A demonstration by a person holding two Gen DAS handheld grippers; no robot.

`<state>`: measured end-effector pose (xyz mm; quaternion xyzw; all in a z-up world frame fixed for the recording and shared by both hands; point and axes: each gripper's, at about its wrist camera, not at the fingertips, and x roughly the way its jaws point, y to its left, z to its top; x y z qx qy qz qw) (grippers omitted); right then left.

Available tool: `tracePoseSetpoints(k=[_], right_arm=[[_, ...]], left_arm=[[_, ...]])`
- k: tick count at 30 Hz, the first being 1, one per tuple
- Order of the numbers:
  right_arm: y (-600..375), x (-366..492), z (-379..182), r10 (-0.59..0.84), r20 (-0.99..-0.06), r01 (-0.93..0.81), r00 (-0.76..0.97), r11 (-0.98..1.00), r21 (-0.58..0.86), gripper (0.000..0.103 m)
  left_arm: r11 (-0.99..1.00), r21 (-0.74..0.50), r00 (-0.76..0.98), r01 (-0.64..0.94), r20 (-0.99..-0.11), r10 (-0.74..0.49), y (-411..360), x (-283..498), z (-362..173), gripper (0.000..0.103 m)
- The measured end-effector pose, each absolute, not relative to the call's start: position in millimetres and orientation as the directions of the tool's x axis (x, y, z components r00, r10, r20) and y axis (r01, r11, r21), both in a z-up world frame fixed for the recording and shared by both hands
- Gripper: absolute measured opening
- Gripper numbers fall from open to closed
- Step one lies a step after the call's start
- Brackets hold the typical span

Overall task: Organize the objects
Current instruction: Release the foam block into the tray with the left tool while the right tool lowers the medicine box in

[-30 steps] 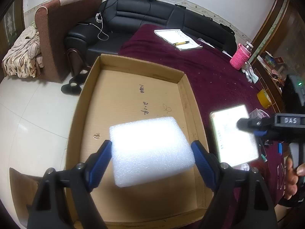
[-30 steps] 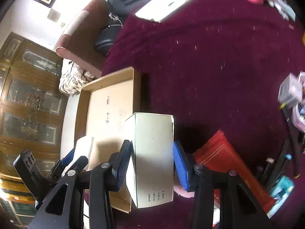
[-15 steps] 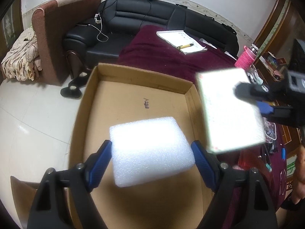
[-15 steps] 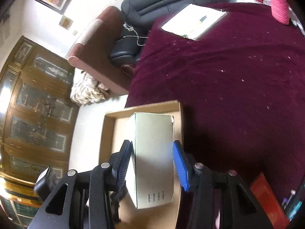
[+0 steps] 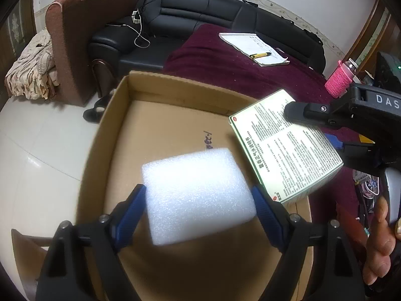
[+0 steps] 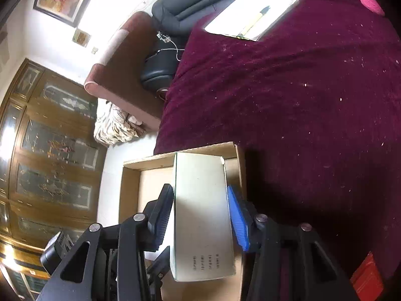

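Observation:
My left gripper (image 5: 198, 213) is shut on a white foam block (image 5: 198, 195) and holds it above the floor of an open cardboard box (image 5: 160, 115). My right gripper (image 6: 200, 215) is shut on a pale green printed carton (image 6: 200, 215) and holds it over the cardboard box's (image 6: 130, 190) right side. In the left wrist view the carton (image 5: 285, 148) hangs over the box's right wall, with the right gripper's black body (image 5: 351, 118) behind it.
The box sits at the edge of a table under a maroon cloth (image 6: 288, 87). On the cloth lie a notebook with a pen (image 5: 253, 45), a pink-sleeved bottle (image 5: 338, 80) and a red item (image 6: 366, 276). A black sofa (image 5: 200, 10) and brown armchair (image 5: 75, 37) stand behind.
My right gripper has carried the carton from the table's right side leftward and down over the box's right wall. My left gripper keeps the foam block over the box and has drifted slightly.

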<state>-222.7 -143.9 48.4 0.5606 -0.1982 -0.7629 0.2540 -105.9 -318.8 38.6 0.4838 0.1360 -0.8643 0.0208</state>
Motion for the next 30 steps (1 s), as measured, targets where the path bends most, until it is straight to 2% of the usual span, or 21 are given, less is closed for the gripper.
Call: tracePoseSetpoints(k=[1,3,6,13,18,23,26,30], right_arm=[[-143.9,-222.9,47.8,-0.605,-0.763,0.164,-0.229,-0.797,0.582,0.055],[-139.9,-222.7,47.9,-0.614,-0.759,0.161,-0.217,-0.789,0.592,0.067],[-132.1,-221.4,50.9,-0.619,-0.755,0.149,-0.216,-0.785,0.601,0.069],[-108.8,-202.7,59.1,-0.601,-0.757,0.103,-0.257,-0.796,0.596,0.069],[-108.1,-176.1,58.9,-0.610,-0.750,0.094,-0.254,-0.788,0.609,0.059],[-126.2,-180.4,46.9,-0.647,-0.732,0.109,-0.212,-0.760,0.641,0.059],[-132.5,-188.8,29.2,-0.686,-0.718,0.106,-0.113,-0.727,0.678,0.061],[-109.8,-184.4,40.4,-0.706,-0.694,0.101,-0.144,-0.708,0.699,0.061]], left_arm=[[-0.964,-0.209,-0.528,0.162,-0.844,0.094,-317.7,-108.3,37.8,0.084],[-0.964,-0.215,-0.523,0.155,-0.846,0.105,-317.8,-110.9,36.6,0.085],[-0.961,-0.227,-0.520,0.155,-0.846,0.116,-318.6,-111.1,36.6,0.086],[-0.960,-0.228,-0.524,0.163,-0.845,0.112,-321.0,-102.9,43.0,0.087],[-0.956,-0.235,-0.549,0.175,-0.829,0.103,-324.0,-92.3,52.1,0.087],[-0.957,-0.230,-0.556,0.179,-0.825,0.095,-325.8,-89.3,57.7,0.087],[-0.957,-0.229,-0.558,0.179,-0.825,0.093,-325.9,-86.4,59.1,0.087],[-0.955,-0.244,-0.560,0.167,-0.821,0.112,-323.6,-76.2,61.5,0.087]])
